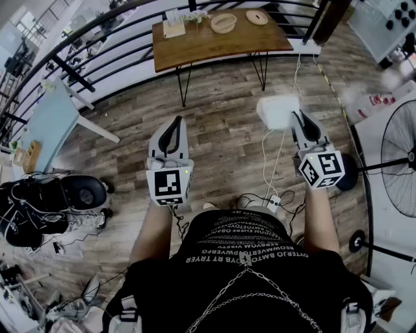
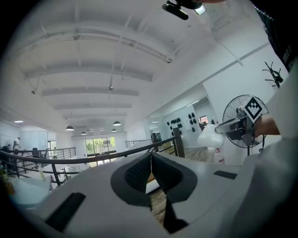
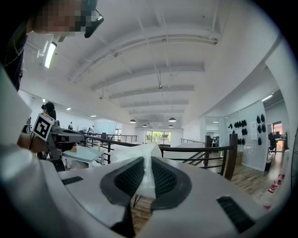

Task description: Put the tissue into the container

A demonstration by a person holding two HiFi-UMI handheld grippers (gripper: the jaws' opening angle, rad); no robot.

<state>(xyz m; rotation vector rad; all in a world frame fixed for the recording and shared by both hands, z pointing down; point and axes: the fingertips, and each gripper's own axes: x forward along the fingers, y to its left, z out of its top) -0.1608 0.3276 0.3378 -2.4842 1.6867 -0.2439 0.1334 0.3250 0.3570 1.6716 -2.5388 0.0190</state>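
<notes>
A crumpled white tissue (image 1: 277,110) hangs in the air, and my right gripper (image 1: 296,118) is shut on it. In the right gripper view the tissue (image 3: 139,157) is pinched between the dark pads and bulges out above them. My left gripper (image 1: 173,125) is held level with it on the left; its jaws are shut with nothing between them (image 2: 150,160). The left gripper view also shows the tissue (image 2: 211,136) in the right gripper. A wooden table (image 1: 195,49) stands ahead, carrying a light bowl (image 1: 223,23) and a flat round dish (image 1: 257,17).
A black railing (image 1: 97,39) curves around the far side behind the wooden table. A pale blue table (image 1: 49,123) is at the left and a standing fan (image 1: 400,166) at the right. Cables and a power strip (image 1: 273,203) lie on the wooden floor near the person's feet.
</notes>
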